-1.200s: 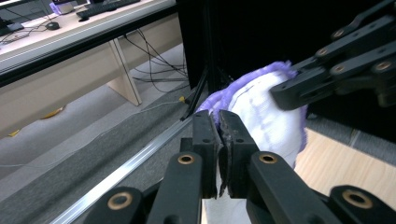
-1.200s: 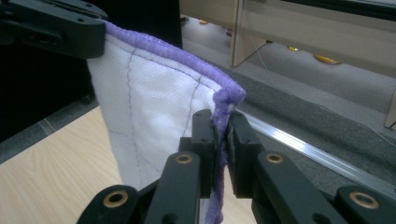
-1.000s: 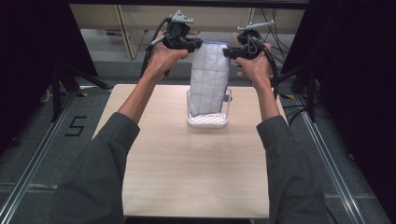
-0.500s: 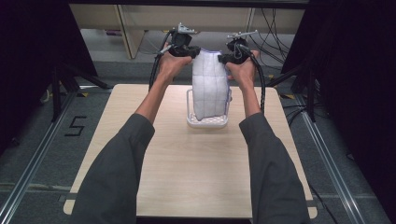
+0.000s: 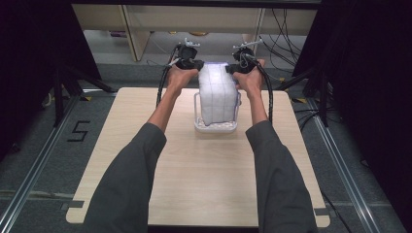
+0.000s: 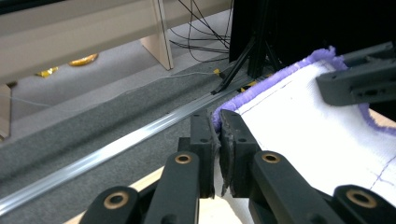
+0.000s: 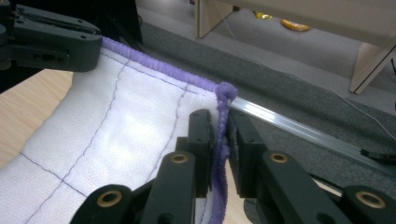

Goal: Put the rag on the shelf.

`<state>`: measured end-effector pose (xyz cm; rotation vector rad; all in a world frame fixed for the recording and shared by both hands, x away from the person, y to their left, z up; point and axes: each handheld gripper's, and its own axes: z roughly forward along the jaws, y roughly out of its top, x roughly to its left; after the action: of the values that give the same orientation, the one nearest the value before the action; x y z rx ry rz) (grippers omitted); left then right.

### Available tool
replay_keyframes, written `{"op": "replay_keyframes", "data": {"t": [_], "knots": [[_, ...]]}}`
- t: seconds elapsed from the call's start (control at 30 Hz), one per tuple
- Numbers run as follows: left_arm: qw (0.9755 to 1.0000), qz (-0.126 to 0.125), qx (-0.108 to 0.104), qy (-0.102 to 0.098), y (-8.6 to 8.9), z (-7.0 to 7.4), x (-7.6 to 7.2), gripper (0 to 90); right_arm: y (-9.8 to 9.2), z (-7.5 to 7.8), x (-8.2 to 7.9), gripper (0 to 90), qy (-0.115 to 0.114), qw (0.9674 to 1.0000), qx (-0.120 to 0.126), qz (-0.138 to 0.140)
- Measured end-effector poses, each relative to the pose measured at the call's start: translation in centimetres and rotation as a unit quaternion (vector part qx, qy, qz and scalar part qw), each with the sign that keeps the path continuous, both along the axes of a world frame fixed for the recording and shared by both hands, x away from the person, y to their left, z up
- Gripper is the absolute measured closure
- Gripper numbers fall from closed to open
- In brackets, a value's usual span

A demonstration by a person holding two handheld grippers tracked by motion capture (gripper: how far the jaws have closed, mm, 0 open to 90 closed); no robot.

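White cloth (image 5: 217, 94) with purple hem and thin purple grid stitching, held up over the far middle of the table (image 5: 194, 194); long axis runs from the raised far edge down toward the person, lower end hanging into a white basket (image 5: 215, 127) that stands on the table. Top edge stretched level between both tools. Left tool (image 5: 188, 64): jaws closed on the cloth's left top corner, hem pinched between the pads. Right tool (image 5: 241, 68): jaws closed on the right top corner, purple hem running between them. The basket's upright rim surrounds the hanging end; how deep the cloth reaches inside is hard to tell from above. Beyond the table: grey floor (image 5: 145, 73), a metal rail (image 6: 93, 156), loose cables (image 5: 286, 29), pale wooden furniture legs (image 5: 133, 31).
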<state>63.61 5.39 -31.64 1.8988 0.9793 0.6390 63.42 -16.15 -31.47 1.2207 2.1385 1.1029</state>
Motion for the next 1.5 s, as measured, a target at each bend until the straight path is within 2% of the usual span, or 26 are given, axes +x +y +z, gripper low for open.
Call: {"op": "replay_keyframes", "data": {"t": [0.07, 0.1, 0.2, 0.27, 0.33, 0.43, 0.5, 0.53, 0.6, 0.7, 0.77, 0.83, 0.97, 1.07, 1.13, 1.2, 1.23, 1.3, 1.33, 1.43, 1.47, 1.5], "knots": [[0.9999, 0.003, 0.004, 0.013, 0.0, -0.4, 0.1, 78.8, 0.0, -0.5, 0.1, 78.4, 0.004, 1.0, -0.006, -0.003], [0.9998, 0.004, -0.003, 0.019, 0.0, -0.7, 0.1, 76.2, -0.1, -0.7, 0.2, 77.3, 0.006, 0.9999, -0.009, 0.001], [0.9995, -0.001, -0.016, 0.026, 0.1, -1.2, 0.0, 73.0, 0.0, -1.3, 0.4, 62.6, 0.024, 0.9995, -0.012, -0.015], [0.9989, 0.001, -0.024, 0.04, 0.2, -1.6, 0.0, 70.2, 0.0, -1.3, 0.3, 62.7, 0.022, 0.9994, -0.008, -0.024], [0.999, -0.003, -0.013, 0.044, 0.3, -1.6, -0.1, 70.2, 0.1, -1.3, 0.2, 61.9, 0.021, 0.9996, -0.001, -0.018], [0.9985, -0.012, -0.02, 0.051, 0.4, -1.5, -0.3, 68.7, 0.3, -0.9, 0.0, 60.7, 0.018, 0.9998, -0.001, -0.01], [0.9983, -0.016, -0.012, 0.054, 0.5, -1.4, -0.5, 68.1, 0.2, -0.6, -0.3, 60.4, 0.012, 0.9999, -0.003, -0.009], [0.9982, -0.017, -0.01, 0.057, 0.5, -1.4, -0.6, 67.6, 0.2, -0.4, -0.5, 60.1, 0.016, 0.9998, 0.001, -0.012], [0.9981, -0.019, -0.004, 0.059, 0.6, -1.1, -0.7, 66.4, -0.1, -0.2, -0.6, 59.6, 0.013, 0.9998, -0.005, -0.01], [0.9978, -0.022, -0.011, 0.061, 0.7, -0.8, -1.0, 64.0, -0.6, 0.1, -0.9, 59.2, 0.016, 0.9998, 0.005, -0.008], [0.9971, -0.027, -0.013, 0.07, 0.9, -0.5, -1.1, 59.2, -1.0, 0.1, -1.1, 58.7, 0.016, 0.9998, 0.005, -0.007], [0.9973, -0.03, -0.001, 0.067, 1.2, -0.3, -1.4, 56.5, -1.4, 0.0, -1.5, 58.1, 0.02, 0.9998, 0.006, -0.005], [0.9964, -0.039, 0.015, 0.073, 1.5, -0.1, -1.9, 50.5, -2.1, -0.1, -2.4, 56.8, 0.025, 0.9996, 0.011, -0.001], [0.9962, -0.044, 0.003, 0.074, 1.8, 0.2, -2.3, 48.4, -2.7, 0.0, -3.0, 55.1, 0.025, 0.9996, 0.013, 0.011], [0.9964, -0.045, 0.005, 0.072, 2.1, 0.4, -2.7, 46.8, -3.0, 0.2, -3.6, 54.2, 0.023, 0.9996, 0.013, 0.011], [0.9961, -0.05, 0.0, 0.073, 2.5, 0.5, -3.1, 44.2, -3.2, 0.3, -4.2, 52.9, 0.025, 0.9993, 0.023, 0.015], [0.996, -0.051, 0.0, 0.074, 2.7, 0.5, -3.4, 43.5, -3.5, 0.3, -4.4, 52.2, 0.012, 0.9993, 0.022, 0.026], [0.9957, -0.051, 0.004, 0.078, 3.3, 0.5, -3.9, 41.7, -3.7, 0.3, -5.0, 50.9, 0.024, 0.9991, 0.026, 0.026], [0.9956, -0.049, 0.005, 0.08, 3.5, 0.4, -4.2, 40.7, -3.9, 0.3, -5.2, 50.5, 0.028, 0.9991, 0.02, 0.025], [0.9958, -0.05, -0.008, 0.076, 4.5, 0.7, -5.0, 39.7, -4.2, 0.3, -6.0, 48.0, 0.035, 0.9987, 0.027, 0.025], [0.9959, -0.049, -0.014, 0.075, 4.8, 0.8, -5.3, 39.3, -4.4, 0.3, -6.1, 46.2, 0.03, 0.9987, 0.026, 0.031], [0.9958, -0.049, -0.01, 0.077, 5.1, 0.9, -5.5, 38.5, -4.5, 0.2, -6.1, 44.7, 0.019, 0.9987, 0.028, 0.039]]}}
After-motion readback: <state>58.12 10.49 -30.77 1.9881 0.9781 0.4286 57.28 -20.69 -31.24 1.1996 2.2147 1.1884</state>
